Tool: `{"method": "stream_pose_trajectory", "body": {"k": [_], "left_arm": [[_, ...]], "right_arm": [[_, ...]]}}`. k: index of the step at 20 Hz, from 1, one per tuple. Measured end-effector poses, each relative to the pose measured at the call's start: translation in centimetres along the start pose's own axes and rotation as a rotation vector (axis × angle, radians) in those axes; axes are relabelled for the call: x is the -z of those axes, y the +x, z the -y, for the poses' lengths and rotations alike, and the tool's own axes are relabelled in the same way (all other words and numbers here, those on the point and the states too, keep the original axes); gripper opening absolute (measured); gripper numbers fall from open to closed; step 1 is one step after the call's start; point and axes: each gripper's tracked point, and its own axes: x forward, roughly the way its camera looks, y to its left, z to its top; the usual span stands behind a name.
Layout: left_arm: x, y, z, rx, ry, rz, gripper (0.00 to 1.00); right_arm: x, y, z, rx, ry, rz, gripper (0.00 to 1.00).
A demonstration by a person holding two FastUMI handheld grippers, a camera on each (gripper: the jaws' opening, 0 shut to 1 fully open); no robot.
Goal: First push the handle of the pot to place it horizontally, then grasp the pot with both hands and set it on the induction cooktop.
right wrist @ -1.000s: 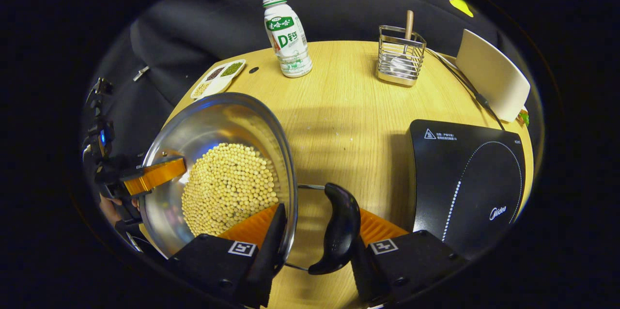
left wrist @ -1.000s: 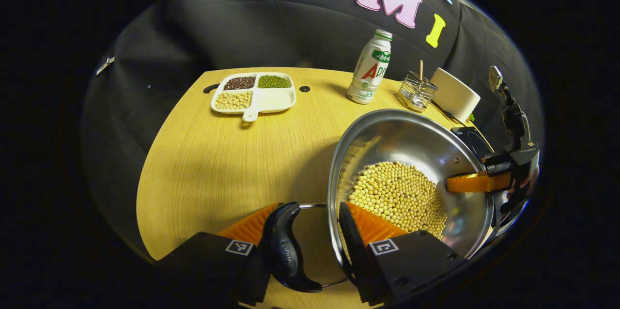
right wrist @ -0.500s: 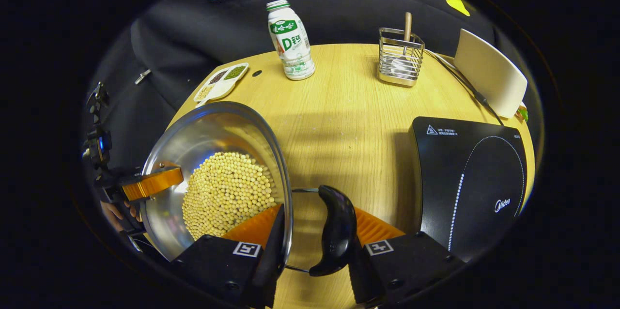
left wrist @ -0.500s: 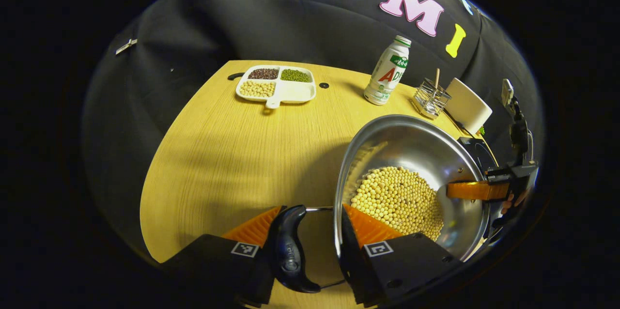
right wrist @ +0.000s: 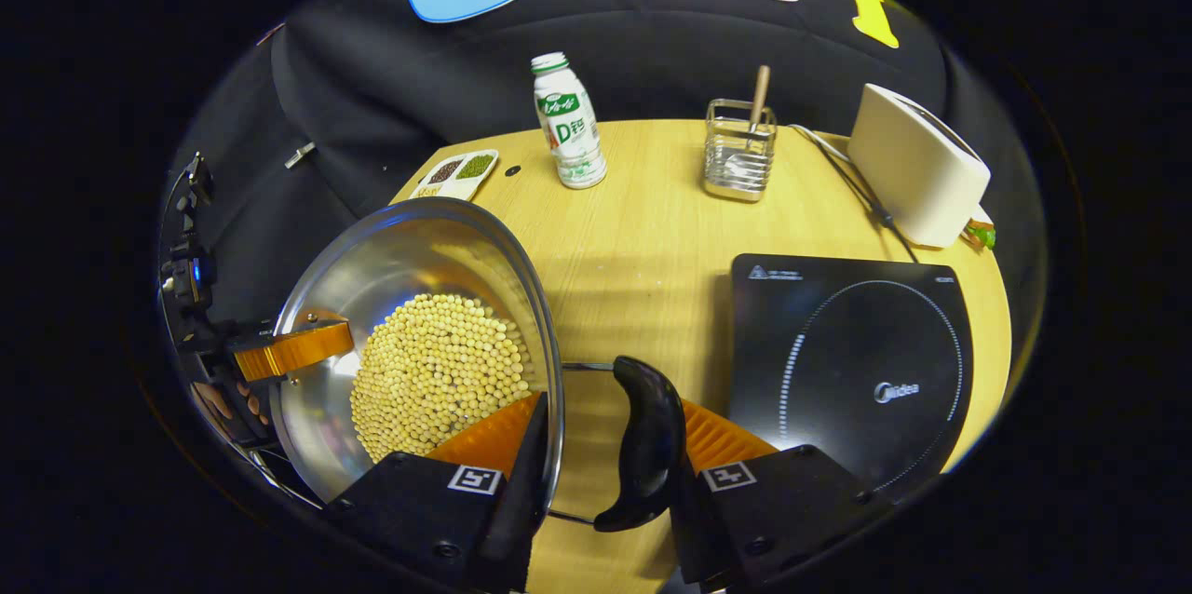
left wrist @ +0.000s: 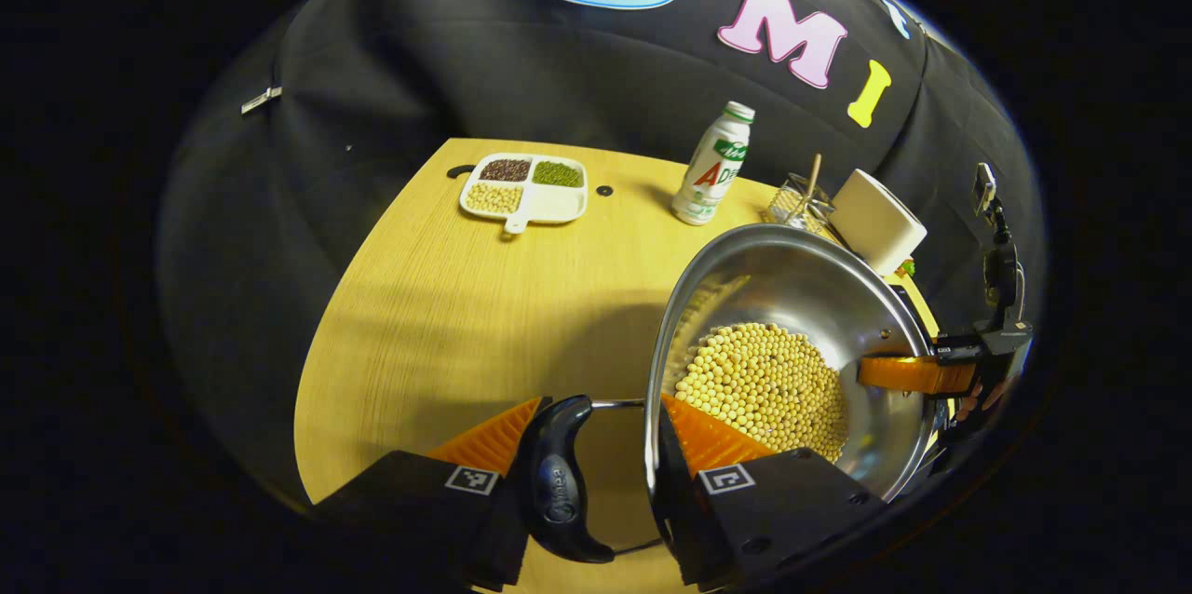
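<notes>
A steel pot (left wrist: 792, 287) holding yellow soybeans (left wrist: 759, 384) hangs between both grippers above the wooden table (left wrist: 466, 315). My left gripper (left wrist: 596, 445) is shut across the pot's rim and its black side handle (left wrist: 559, 492), one finger inside the pot. On the opposite side, my right gripper (right wrist: 601, 445) is shut the same way over the other black handle (right wrist: 647, 445) and the rim of the pot (right wrist: 391, 259). The black induction cooktop (right wrist: 857, 371) lies on the table to the right of the pot in the right gripper view.
At the table's back stand a white drink bottle (right wrist: 568, 124), a wire holder (right wrist: 740, 152) with a wooden-handled utensil, and a white appliance (right wrist: 917, 166) with a cable. A divided white dish (left wrist: 524, 187) of beans sits at the far left.
Both grippers have risen with the pot held between them. The table things look smaller and farther, and more of the cooktop's top shows in the right gripper view.
</notes>
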Motion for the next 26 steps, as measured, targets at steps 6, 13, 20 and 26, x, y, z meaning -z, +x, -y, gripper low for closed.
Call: {"method": "stream_pose_trajectory", "body": {"k": [6, 13, 20, 26], "left_arm": [[-1.9, -1.7, 7.7, 0.023, 0.036, 0.020, 0.61], [-2.8, -1.0, 18.2, 0.057, 0.063, 0.036, 0.63], [-2.4, 1.2, 26.2, 0.071, 0.092, 0.034, 0.63], [-2.4, 4.1, 30.9, 0.087, 0.090, 0.026, 0.63]], "right_arm": [[-1.3, -5.4, 5.7, 0.010, 0.012, 0.050, 0.59], [-2.0, -10.0, 14.9, 0.033, 0.041, 0.100, 0.63], [-1.2, -11.8, 22.6, 0.045, 0.082, 0.086, 0.63], [-1.4, -11.8, 27.8, 0.057, 0.086, 0.074, 0.63]]}}
